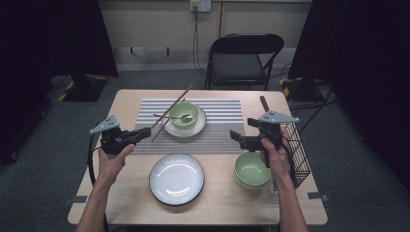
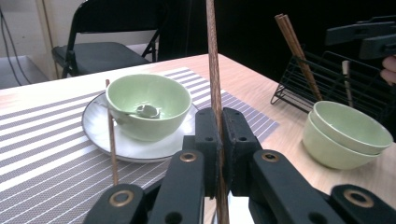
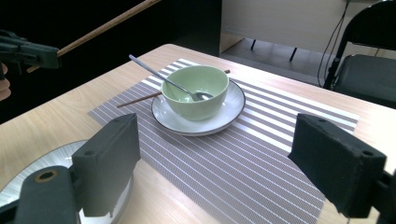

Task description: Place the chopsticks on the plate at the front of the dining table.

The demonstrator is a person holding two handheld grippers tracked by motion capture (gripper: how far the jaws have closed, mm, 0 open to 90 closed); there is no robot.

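High view: the left claw (image 1: 143,134) is seen closed on one slender brown wooden chopstick (image 1: 172,107), which is gripped near its lower end. From the jaws the stick's long axis runs up and away, slanting over the grey-and-white striped placemat (image 1: 222,130) toward the far edge of the light wooden counter (image 1: 227,203). Its free tip is carried past the pale green ceramic bowl (image 1: 184,114) that stands on a white saucer (image 1: 196,129), with a metal spoon (image 1: 170,116) resting inside it. In the left gripper view the held chopstick is seen pinched between the pads and standing almost straight up from them.

A second brown chopstick (image 1: 159,132) lies on the placemat just beside the saucer, roughly parallel to the held one and close to the left claw's tip. It is much nearer to the left hand (image 1: 112,162) than to the right.

The right claw (image 1: 235,137) is held open with nothing between its jaws, as the right gripper view makes plain, above the near right corner of the placemat and pointed inward toward the bowl. Two stacked green bowls (image 1: 252,170) sit beside the right hand (image 1: 274,153), next to a black wire rack (image 1: 299,153) at the counter's right edge. A large white plate with a dark rim (image 1: 176,179) lies at the near centre.
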